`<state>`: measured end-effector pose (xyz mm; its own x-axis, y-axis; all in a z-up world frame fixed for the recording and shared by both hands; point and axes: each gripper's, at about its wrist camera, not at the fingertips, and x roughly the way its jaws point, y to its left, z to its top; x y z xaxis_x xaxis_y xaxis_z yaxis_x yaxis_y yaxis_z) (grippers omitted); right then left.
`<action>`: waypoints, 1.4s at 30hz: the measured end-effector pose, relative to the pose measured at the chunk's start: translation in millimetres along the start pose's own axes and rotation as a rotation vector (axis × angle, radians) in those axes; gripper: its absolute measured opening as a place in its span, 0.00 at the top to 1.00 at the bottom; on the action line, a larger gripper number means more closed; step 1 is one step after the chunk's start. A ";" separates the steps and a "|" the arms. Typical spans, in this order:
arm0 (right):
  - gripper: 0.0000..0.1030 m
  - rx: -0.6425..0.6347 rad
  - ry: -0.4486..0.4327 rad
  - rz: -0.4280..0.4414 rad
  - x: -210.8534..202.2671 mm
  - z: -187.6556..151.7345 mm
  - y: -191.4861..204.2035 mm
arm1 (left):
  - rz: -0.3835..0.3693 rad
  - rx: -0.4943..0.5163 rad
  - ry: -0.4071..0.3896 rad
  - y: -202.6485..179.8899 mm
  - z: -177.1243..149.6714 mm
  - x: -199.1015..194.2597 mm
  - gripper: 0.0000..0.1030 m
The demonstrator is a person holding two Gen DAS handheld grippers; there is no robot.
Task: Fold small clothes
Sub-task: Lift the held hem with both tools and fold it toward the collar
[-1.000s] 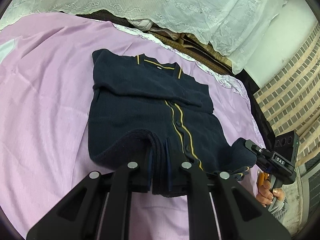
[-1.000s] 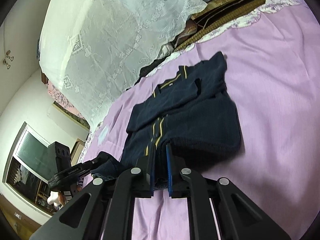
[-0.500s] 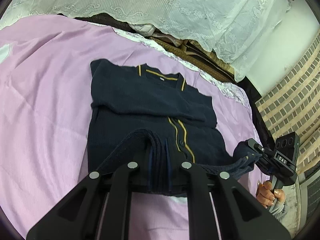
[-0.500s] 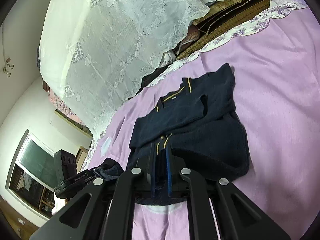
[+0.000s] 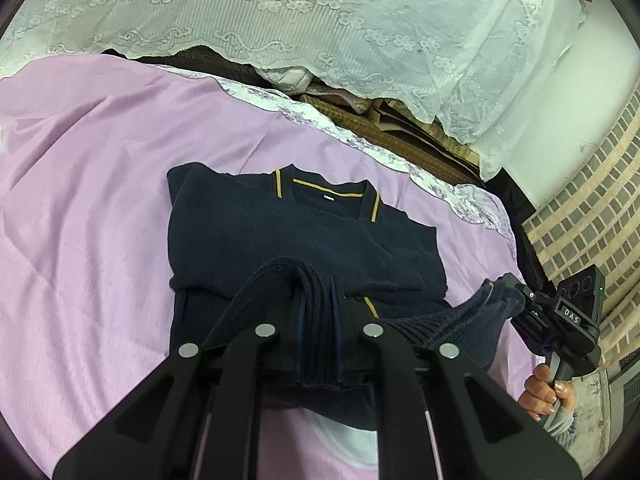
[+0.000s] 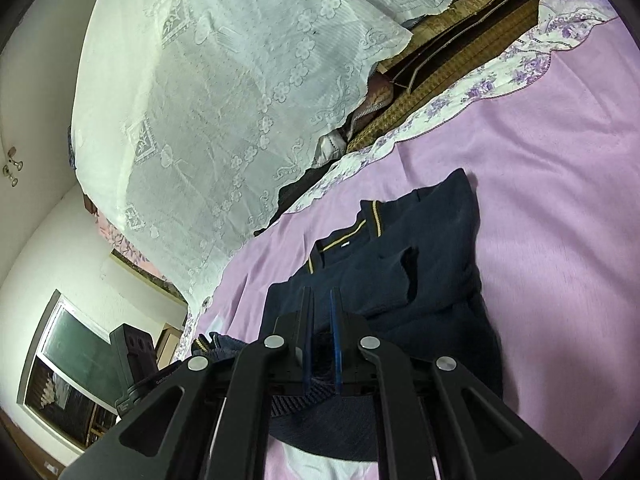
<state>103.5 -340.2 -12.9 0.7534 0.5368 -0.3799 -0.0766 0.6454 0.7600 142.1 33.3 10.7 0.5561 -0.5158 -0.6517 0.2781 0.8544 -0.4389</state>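
Observation:
A navy knit cardigan [image 5: 280,236] with yellow trim lies on the pink bedsheet [image 5: 88,200], collar at the far end and sleeves folded across the chest. My left gripper [image 5: 318,304] is shut on the cardigan's ribbed bottom hem, lifted off the sheet. My right gripper [image 6: 322,312] is shut on the same hem further along; it also shows in the left wrist view [image 5: 520,296] at the right, pinching the hem. The cardigan [image 6: 424,264] fills the middle of the right wrist view. The raised hem stretches between both grippers over the lower body.
A white lace cover [image 5: 320,24] hangs over furniture beyond the bed's far edge. A floral sheet border [image 5: 360,140] and a woven mat [image 6: 440,92] run along that edge. A tiled wall [image 5: 592,208] stands at the right. A window [image 6: 68,368] shows at the left.
Both grippers have lifted the bottom hem and carried it toward the collar, so the lower part of the cardigan now rises over the body. Both stay shut on it.

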 end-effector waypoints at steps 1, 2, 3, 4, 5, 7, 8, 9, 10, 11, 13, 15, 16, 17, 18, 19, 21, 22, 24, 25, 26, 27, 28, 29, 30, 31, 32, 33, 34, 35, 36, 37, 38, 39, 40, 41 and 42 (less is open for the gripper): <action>0.92 0.002 -0.001 0.000 2.1 2.2 -0.7 | 0.000 -0.002 0.001 0.7 1.7 2.1 0.90; 0.92 0.003 -0.001 0.001 5.4 5.3 -1.3 | 0.000 -0.004 0.002 1.6 3.4 3.6 0.90; 0.92 0.004 -0.002 0.001 7.8 7.9 -1.7 | 0.000 -0.007 0.003 2.6 6.2 5.9 0.90; 0.92 0.005 -0.004 0.001 10.1 10.2 -1.8 | 0.000 -0.008 0.003 2.9 8.5 7.4 0.90; 0.92 0.005 -0.005 0.001 11.8 12.1 -1.9 | 0.000 -0.008 0.003 3.2 10.1 8.4 0.90; 0.92 0.005 -0.007 0.003 15.2 16.0 -1.7 | 0.003 -0.005 0.000 4.0 14.3 10.4 0.90; 0.92 0.006 -0.007 0.005 18.6 19.6 -1.4 | 0.004 -0.004 0.000 4.4 15.9 11.3 0.90; 0.92 0.008 -0.008 0.007 20.7 22.0 -1.5 | 0.009 0.000 0.001 4.4 18.1 12.9 0.90; 0.92 0.011 -0.008 0.009 22.7 24.5 -2.0 | 0.013 0.004 0.001 4.2 20.0 14.3 0.90; 0.92 0.013 -0.007 0.010 26.4 27.8 -2.7 | 0.018 0.007 0.002 4.6 22.6 16.3 0.90; 0.92 0.020 -0.003 0.008 33.4 33.9 -5.3 | 0.023 0.008 0.004 6.1 26.8 19.6 0.90; 0.92 0.023 -0.001 0.006 39.6 38.6 -7.5 | 0.027 0.007 0.007 7.7 31.8 24.4 0.90; 0.92 0.025 0.000 0.003 42.7 41.0 -8.3 | 0.030 0.006 0.010 8.3 33.9 26.8 0.90; 0.92 0.027 0.003 0.002 46.8 44.1 -9.8 | 0.031 0.006 0.011 9.1 36.0 28.8 0.90; 0.92 0.029 0.006 0.000 50.5 47.0 -11.3 | 0.034 0.007 0.012 9.8 39.1 31.6 0.90; 0.92 0.030 0.007 -0.002 52.9 49.3 -12.1 | 0.036 0.009 0.013 10.3 41.6 33.8 0.90; 0.92 0.033 0.009 -0.004 58.8 55.0 -14.0 | 0.041 0.011 0.013 10.8 45.8 37.8 0.90; 0.92 0.032 0.010 -0.006 61.2 57.6 -14.4 | 0.045 0.014 0.013 10.7 48.0 40.2 0.90; 0.92 0.024 0.013 -0.014 69.6 65.9 -15.3 | 0.054 0.016 0.013 11.6 53.1 47.2 0.90; 0.92 0.023 0.014 -0.017 72.3 68.1 -15.6 | 0.058 0.016 0.014 12.3 55.7 50.3 0.90; 0.92 0.022 0.014 -0.021 76.9 72.0 -17.4 | 0.063 0.013 0.014 13.8 59.2 54.6 0.90; 0.92 0.023 0.014 -0.024 80.9 74.9 -18.8 | 0.065 0.010 0.014 13.9 61.8 58.1 0.90; 0.92 0.024 0.015 -0.027 84.6 77.3 -20.6 | 0.067 0.004 0.016 15.8 64.7 62.6 0.90; 0.92 0.027 0.016 -0.030 90.4 80.8 -23.2 | 0.068 -0.003 0.019 17.8 66.9 66.6 0.90; 0.92 0.029 0.018 -0.031 94.2 82.9 -25.5 | 0.069 -0.008 0.021 19.2 68.6 69.4 0.90; 0.92 0.032 0.020 -0.035 99.7 85.7 -29.1 | 0.071 -0.014 0.027 21.9 70.5 74.6 0.90; 0.92 0.034 0.021 -0.039 103.7 87.7 -31.5 | 0.073 -0.020 0.032 24.4 71.6 79.0 0.90; 0.92 0.036 0.021 -0.046 107.2 89.4 -33.9 | 0.073 -0.024 0.035 26.0 72.1 81.7 0.90; 0.92 0.040 0.021 -0.052 111.7 91.5 -37.9 | 0.071 -0.030 0.039 28.0 72.5 85.0 0.90; 0.92 0.044 0.019 -0.058 114.0 92.6 -41.1 | 0.072 -0.034 0.043 30.0 72.8 88.0 0.90; 0.93 0.048 0.018 -0.063 116.6 94.0 -43.9 | 0.074 -0.037 0.045 31.7 72.5 91.5 0.90; 0.93 0.055 0.016 -0.068 119.8 95.8 -48.2 | 0.077 -0.037 0.045 32.9 71.8 93.4 0.90; 0.93 0.060 0.015 -0.069 121.1 96.3 -51.0 | 0.086 -0.034 0.044 34.0 71.1 95.4 0.90; 0.93 0.064 0.013 -0.070 123.0 97.6 -52.9 | 0.090 -0.032 0.043 34.8 70.8 96.7 0.90; 0.94 0.064 0.010 -0.074 124.1 98.5 -54.8 | 0.091 -0.032 0.041 36.0 69.9 97.4 0.90; 0.94 0.056 0.004 -0.083 125.2 99.4 -56.3 | 0.093 -0.035 0.040 37.1 69.3 98.6 0.90; 0.91 0.047 -0.001 -0.090 125.6 99.9 -57.2 | 0.095 -0.039 0.040 39.3 68.6 100.5 0.87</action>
<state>267.8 -363.9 -51.4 0.7563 0.4775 -0.4472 0.0222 0.6645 0.7470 262.6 19.4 -29.6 0.5468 -0.4349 -0.7154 0.1942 0.8971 -0.3969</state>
